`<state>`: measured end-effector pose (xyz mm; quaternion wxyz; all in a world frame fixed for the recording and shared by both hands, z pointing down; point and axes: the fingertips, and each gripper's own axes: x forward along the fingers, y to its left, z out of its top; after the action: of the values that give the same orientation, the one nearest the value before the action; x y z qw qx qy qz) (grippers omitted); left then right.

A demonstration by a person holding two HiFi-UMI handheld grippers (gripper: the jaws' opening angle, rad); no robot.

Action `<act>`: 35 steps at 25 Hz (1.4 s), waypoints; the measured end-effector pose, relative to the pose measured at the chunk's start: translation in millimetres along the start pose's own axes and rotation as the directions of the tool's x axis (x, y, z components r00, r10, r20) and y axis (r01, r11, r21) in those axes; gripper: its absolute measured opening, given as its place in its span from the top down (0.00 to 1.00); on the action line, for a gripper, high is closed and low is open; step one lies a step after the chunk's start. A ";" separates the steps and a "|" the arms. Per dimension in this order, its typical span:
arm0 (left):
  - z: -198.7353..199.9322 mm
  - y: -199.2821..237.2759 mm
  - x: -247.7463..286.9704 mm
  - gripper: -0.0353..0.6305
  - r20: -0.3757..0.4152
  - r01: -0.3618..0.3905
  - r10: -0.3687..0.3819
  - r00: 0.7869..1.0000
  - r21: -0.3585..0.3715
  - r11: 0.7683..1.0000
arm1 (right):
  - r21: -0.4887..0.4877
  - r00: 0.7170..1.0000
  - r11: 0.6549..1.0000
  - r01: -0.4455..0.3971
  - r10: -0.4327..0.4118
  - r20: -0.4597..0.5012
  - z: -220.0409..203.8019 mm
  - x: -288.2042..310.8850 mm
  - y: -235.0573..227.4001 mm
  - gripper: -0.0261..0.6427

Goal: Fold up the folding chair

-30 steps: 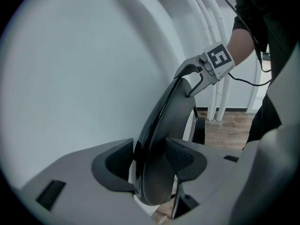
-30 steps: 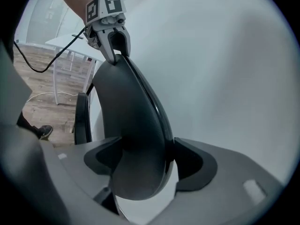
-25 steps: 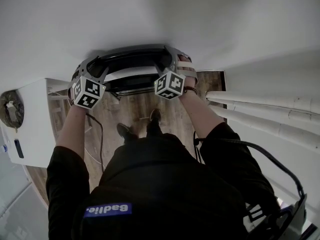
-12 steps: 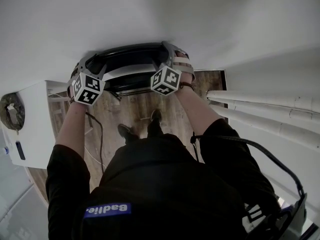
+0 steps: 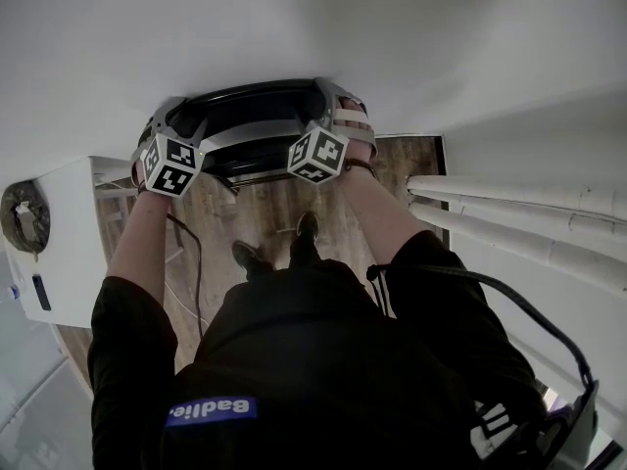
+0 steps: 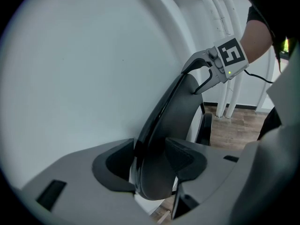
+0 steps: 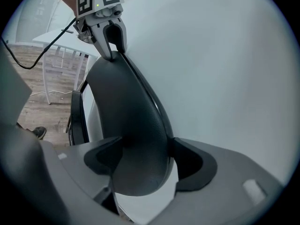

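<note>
Seemingly we are near the end: the folding chair (image 5: 257, 116) stands against the white wall (image 5: 294, 27), its seat panel lying close behind the dark backrest, so we judge it nearly or fully collapsed. At most we have to press it flat and let go. Our left gripper (image 6: 152, 158) and right gripper (image 7: 145, 158) each clamp the backrest's top edge. No brand shows on the chair; a blue patch (image 5: 211, 410) with white lettering sits on the person's dark top.
</note>
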<state>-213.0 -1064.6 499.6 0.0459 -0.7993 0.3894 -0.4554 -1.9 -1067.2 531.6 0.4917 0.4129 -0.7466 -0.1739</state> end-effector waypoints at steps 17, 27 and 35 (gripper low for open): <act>-11.9 -93.3 -130.7 0.65 0.216 0.030 0.064 0.974 -0.406 0.913 | 0.407 0.949 0.873 -0.269 0.166 0.269 -8.1 -115.5 41.6 0.60; -6.0 -180.1 -259.6 0.94 0.523 0.331 -0.031 0.852 -0.492 0.805 | 0.647 0.855 0.608 -0.460 0.107 0.508 75.5 -274.6 145.6 0.96; 6.6 -214.2 -346.8 0.94 0.616 0.361 -0.005 0.788 -0.454 0.815 | 0.589 0.773 0.606 -0.535 0.071 0.630 113.6 -383.1 163.0 0.96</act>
<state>-181.4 -687.7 347.4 -0.1136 -0.9137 0.3862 -0.0556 -107.1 -684.5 362.0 0.0676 0.3677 -0.9189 0.1257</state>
